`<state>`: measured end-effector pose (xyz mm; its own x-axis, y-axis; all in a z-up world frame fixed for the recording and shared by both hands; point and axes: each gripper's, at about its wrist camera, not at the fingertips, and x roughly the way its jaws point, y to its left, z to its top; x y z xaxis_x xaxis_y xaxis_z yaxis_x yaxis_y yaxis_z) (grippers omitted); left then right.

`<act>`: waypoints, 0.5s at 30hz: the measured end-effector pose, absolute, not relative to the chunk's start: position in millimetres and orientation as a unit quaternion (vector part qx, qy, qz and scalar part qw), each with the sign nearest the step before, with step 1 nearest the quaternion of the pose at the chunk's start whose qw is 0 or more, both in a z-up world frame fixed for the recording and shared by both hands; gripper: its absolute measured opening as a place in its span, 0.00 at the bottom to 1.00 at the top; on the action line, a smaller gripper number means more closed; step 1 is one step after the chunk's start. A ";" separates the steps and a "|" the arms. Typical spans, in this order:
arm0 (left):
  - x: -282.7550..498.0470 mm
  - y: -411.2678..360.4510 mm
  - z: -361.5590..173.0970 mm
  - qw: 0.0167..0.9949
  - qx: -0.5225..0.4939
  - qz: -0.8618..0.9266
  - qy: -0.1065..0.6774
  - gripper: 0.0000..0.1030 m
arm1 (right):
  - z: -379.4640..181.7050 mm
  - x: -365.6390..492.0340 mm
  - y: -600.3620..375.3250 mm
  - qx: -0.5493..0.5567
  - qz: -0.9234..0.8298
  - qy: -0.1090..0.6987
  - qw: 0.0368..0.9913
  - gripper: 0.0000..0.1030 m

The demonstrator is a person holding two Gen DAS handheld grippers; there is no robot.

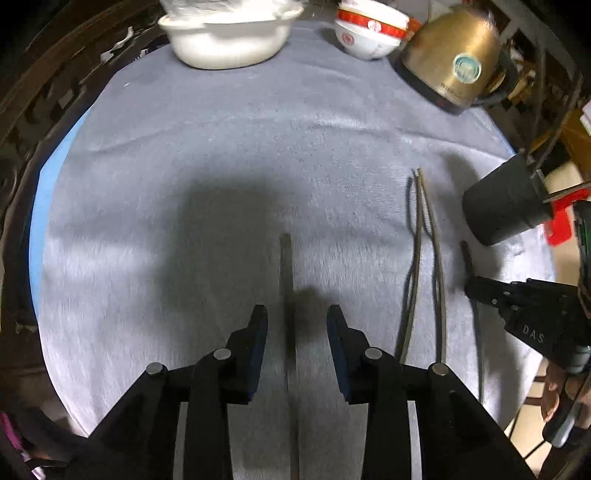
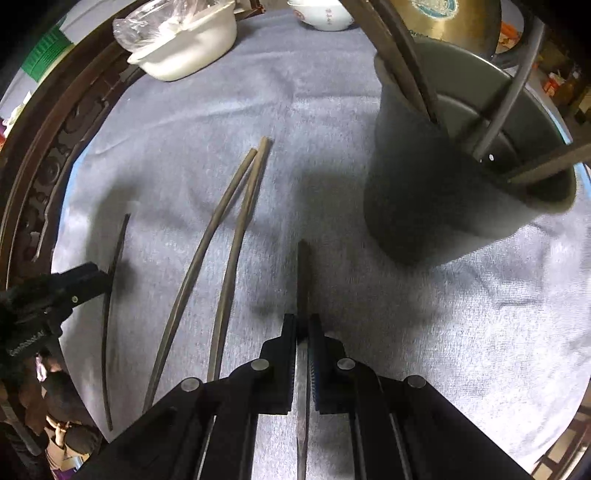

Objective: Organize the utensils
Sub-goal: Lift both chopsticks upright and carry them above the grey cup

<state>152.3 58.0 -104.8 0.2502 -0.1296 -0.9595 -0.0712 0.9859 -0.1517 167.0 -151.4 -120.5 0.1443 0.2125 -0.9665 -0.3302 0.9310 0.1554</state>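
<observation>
My left gripper (image 1: 297, 317) is open, its jaws on either side of one dark chopstick (image 1: 286, 266) that lies on the grey cloth; it also shows in the right wrist view (image 2: 88, 280). My right gripper (image 2: 303, 325) is shut on another chopstick (image 2: 303, 273); it also shows in the left wrist view (image 1: 476, 288). Two more chopsticks (image 2: 225, 236) lie side by side on the cloth between the grippers, also seen in the left wrist view (image 1: 424, 236). A dark grey holder cup (image 2: 443, 177) with several utensils stands ahead right of my right gripper, also in the left wrist view (image 1: 502, 206).
A white bowl (image 1: 229, 37) with a plastic bag, stacked red-and-white bowls (image 1: 369, 29) and a gold kettle (image 1: 454, 62) stand at the far edge. The grey cloth (image 1: 221, 147) covers a round table with a carved dark wooden rim (image 2: 37, 166).
</observation>
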 end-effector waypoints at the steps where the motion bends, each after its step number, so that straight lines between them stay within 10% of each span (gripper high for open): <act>1: 159.0 54.5 -109.1 0.782 -0.076 -0.016 0.619 0.33 | -120.5 168.2 -149.8 -0.047 0.177 0.628 0.757 0.09; 4: 171.7 47.8 -118.5 0.775 -0.065 -0.012 0.628 0.30 | -119.9 170.1 -145.5 -0.056 0.174 0.635 0.750 0.09; 6: 174.2 46.6 -120.7 0.769 -0.052 -0.008 0.637 0.05 | -120.3 172.0 -142.1 -0.067 0.174 0.641 0.745 0.09; 15: 154.1 72.1 -120.0 0.774 -0.099 -0.023 0.625 0.05 | -115.2 153.0 -131.1 -0.088 0.171 0.621 0.760 0.06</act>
